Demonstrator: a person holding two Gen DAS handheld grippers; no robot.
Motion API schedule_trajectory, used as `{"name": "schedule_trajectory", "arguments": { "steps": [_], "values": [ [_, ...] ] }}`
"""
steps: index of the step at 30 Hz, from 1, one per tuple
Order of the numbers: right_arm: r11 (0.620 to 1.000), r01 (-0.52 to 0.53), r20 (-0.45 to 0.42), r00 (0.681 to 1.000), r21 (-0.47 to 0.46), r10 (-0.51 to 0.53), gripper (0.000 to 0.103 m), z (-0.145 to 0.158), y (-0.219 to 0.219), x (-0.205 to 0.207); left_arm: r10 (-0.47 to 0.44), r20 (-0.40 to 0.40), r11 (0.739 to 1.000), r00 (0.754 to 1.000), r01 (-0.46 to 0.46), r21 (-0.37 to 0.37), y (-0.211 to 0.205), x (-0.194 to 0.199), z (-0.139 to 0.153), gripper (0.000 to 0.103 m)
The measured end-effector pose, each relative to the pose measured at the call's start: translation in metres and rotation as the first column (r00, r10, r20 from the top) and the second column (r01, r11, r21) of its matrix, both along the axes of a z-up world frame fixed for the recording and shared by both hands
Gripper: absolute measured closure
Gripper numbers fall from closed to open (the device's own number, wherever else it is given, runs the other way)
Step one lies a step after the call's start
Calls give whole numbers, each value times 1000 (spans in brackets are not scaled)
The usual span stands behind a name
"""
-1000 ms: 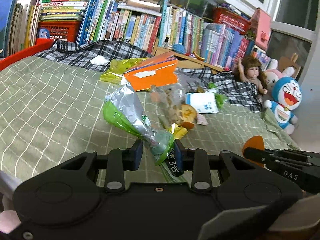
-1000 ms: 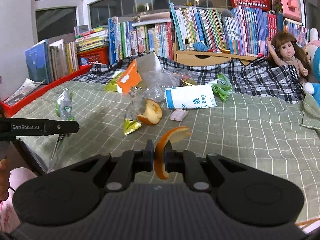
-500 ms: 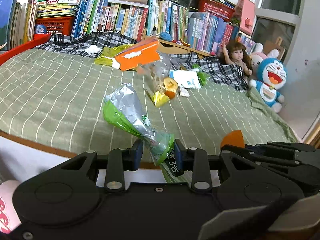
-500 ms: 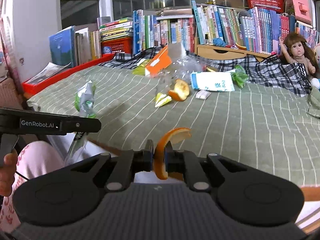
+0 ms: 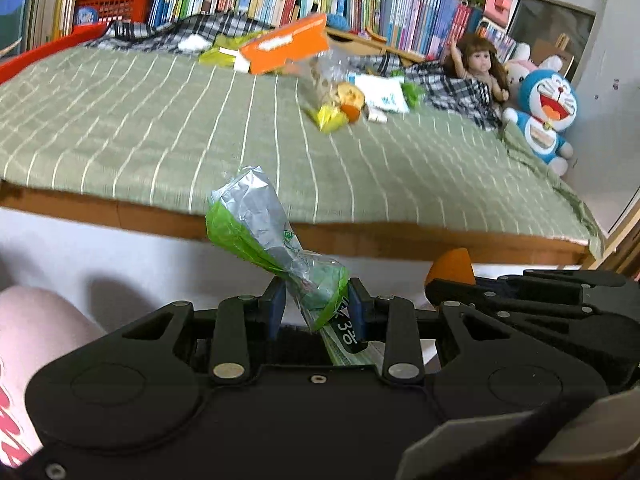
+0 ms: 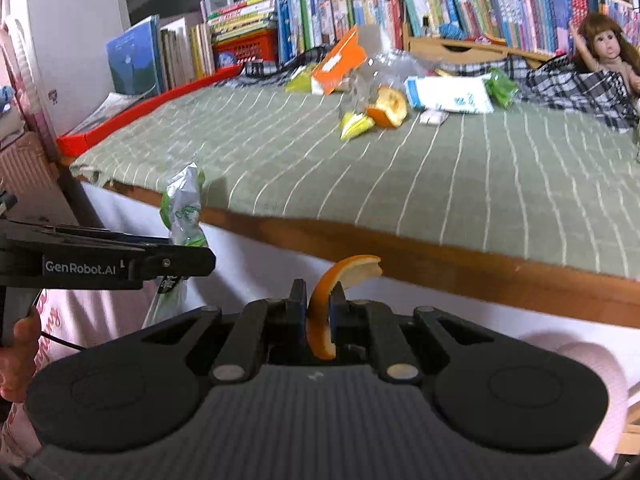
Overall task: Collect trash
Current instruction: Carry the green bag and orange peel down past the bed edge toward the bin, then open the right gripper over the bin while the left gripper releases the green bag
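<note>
Green-and-silver snack wrapper (image 5: 276, 240) is pinched at its twisted neck by the left gripper (image 5: 316, 304), held off the bed edge, clear of the green striped bedcover (image 5: 160, 128). Orange peel strip (image 6: 324, 308) is clamped between the nearly closed pads of the right gripper (image 6: 318, 300), likewise in front of the bed. No bin is seen in either view.

Judgement: both pieces are being carried to a drop point. Both grips are best kept firm until a container is reached; the peel is thin and curved, so a slip is possible. Further litter is left on the bed: orange carton (image 5: 286, 46), peel half (image 6: 390, 106), white bag (image 6: 450, 94).
</note>
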State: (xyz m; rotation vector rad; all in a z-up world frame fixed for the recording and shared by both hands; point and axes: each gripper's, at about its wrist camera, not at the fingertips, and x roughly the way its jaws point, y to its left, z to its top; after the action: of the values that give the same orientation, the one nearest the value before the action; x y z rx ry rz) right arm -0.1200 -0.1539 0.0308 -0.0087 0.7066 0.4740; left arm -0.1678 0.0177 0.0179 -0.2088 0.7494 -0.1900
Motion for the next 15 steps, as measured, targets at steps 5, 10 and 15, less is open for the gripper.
{"name": "schedule_trajectory", "arguments": {
  "steps": [5,10,15],
  "values": [
    [1000,-18,-37,999,-21,17,87,-13,6,-5,-17,-58,1000,998,16,-16,-3,-3,-21,72],
    [999,-19,-85,996,-32,17,87,-26,9,-4,-13,-99,1000,995,11,-20,-3,-3,-38,72],
    [999,-21,-127,992,-28,17,87,-37,11,-1,2,-140,1000,990,-5,-24,0,4,-50,72]
  ]
}}
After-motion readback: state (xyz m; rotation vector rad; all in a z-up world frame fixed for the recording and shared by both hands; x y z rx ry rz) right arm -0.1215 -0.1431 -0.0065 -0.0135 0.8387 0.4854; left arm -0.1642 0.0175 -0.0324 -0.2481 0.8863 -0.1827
